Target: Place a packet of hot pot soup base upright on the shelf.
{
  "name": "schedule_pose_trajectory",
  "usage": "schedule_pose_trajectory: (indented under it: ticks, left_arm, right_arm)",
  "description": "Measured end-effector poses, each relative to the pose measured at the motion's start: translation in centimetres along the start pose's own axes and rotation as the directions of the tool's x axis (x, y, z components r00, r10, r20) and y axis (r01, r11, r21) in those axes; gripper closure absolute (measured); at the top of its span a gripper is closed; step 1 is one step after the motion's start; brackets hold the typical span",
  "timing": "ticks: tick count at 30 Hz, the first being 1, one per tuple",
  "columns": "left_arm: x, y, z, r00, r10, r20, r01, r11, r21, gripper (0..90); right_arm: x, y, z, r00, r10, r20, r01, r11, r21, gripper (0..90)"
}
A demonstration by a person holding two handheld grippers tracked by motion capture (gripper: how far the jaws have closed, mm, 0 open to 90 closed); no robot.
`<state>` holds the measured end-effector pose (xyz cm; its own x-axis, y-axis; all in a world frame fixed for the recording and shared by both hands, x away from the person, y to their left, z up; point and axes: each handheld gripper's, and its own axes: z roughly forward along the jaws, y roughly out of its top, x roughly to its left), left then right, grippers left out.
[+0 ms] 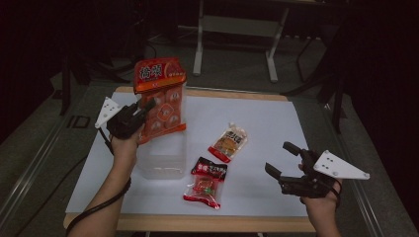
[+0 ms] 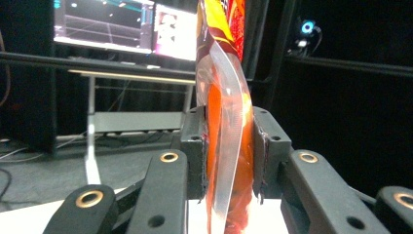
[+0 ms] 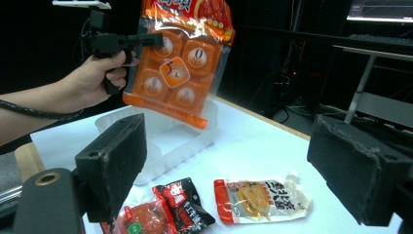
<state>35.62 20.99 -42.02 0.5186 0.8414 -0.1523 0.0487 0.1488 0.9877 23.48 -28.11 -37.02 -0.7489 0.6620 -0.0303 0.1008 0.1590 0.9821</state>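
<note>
Looks like lab or recording studio, not home. Dark room, black drapes all round. Monitors (image 2: pixel 122 27) glowing on desk at back, showing tracking-style graphics. Small camera with blue ring light (image 2: pixel 307 28) mounted on black rail. Metal-legged bench (image 1: pixel 237 24) beyond tabletop's far edge. Tabletop (image 1: pixel 276 123) covered in plain white sheet, cables (image 2: pixel 7 175) trailing across grey floor.

High view looks down, far; gripper views close, level; all perhaps share orange packet (image 1: pixel 160 94).

Left tool (image 3: pixel 146 41) grips orange snack bag (image 3: pixel 180 63) above clear tray (image 3: pixel 170 139).
</note>
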Motion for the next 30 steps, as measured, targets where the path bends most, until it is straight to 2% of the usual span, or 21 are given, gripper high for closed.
schedule_pose_trajectory:
  ticks: [2,7,10,12,17,19,24,25,30]
  left_arm:
    - [0.1,-0.3,0.2,1.0,0.001,-0.01,-0.001,1.0,0.007,71.8]
    - [0.2,-1.0,0.8,0.9996,-0.025,-0.013,0.025,0.9994,0.024,71.8]
    - [0.0,-1.2,1.2,0.9995,-0.029,-0.012,0.029,0.9987,0.041,71.8]
    - [-0.2,-1.4,1.4,0.9997,-0.015,-0.019,0.016,0.9983,0.055,71.8]
    - [-0.1,-2.2,1.6,0.9988,-0.037,-0.03,0.039,0.9971,0.066,71.8]
    - [0.2,-2.4,1.5,0.9974,-0.063,-0.034,0.065,0.9959,0.062,71.7]
    - [0.5,-3.0,1.1,0.9961,-0.071,-0.053,0.075,0.9947,0.071,71.7]
    - [0.6,-3.1,1.1,0.9953,-0.084,-0.048,0.087,0.9932,0.077,71.7]
    - [0.7,-3.0,1.0,0.9979,-0.058,-0.029,0.061,0.9906,0.123,71.6]
  right_arm:
    - [0.0,0.0,0.0,1.0,-0.001,-0.001,0.001,1.0,-0.002,14.3]
    - [0.0,0.1,-0.1,1.0,-0.005,0.005,0.005,1.0,-0.005,14.3]
    - [-0.1,0.1,-0.2,1.0,-0.003,0.006,0.003,1.0,-0.006,14.4]
    - [-0.1,0.1,-0.3,1.0,-0.006,0.007,0.006,1.0,-0.008,14.4]
    - [-0.2,-0.1,-0.4,0.9999,-0.001,0.011,0.002,1.0,-0.005,14.4]
    - [-0.2,-0.1,-0.4,0.9999,-0.001,0.01,0.001,1.0,-0.005,14.5]
    - [-0.1,-0.1,-0.3,1.0,-0.005,0.008,0.005,1.0,-0.006,14.5]
    - [-0.1,-0.1,-0.3,1.0,-0.004,0.008,0.004,1.0,-0.007,14.5]
    - [-0.1,-0.1,-0.3,1.0,0.0,0.008,0.0,1.0,-0.005,14.5]
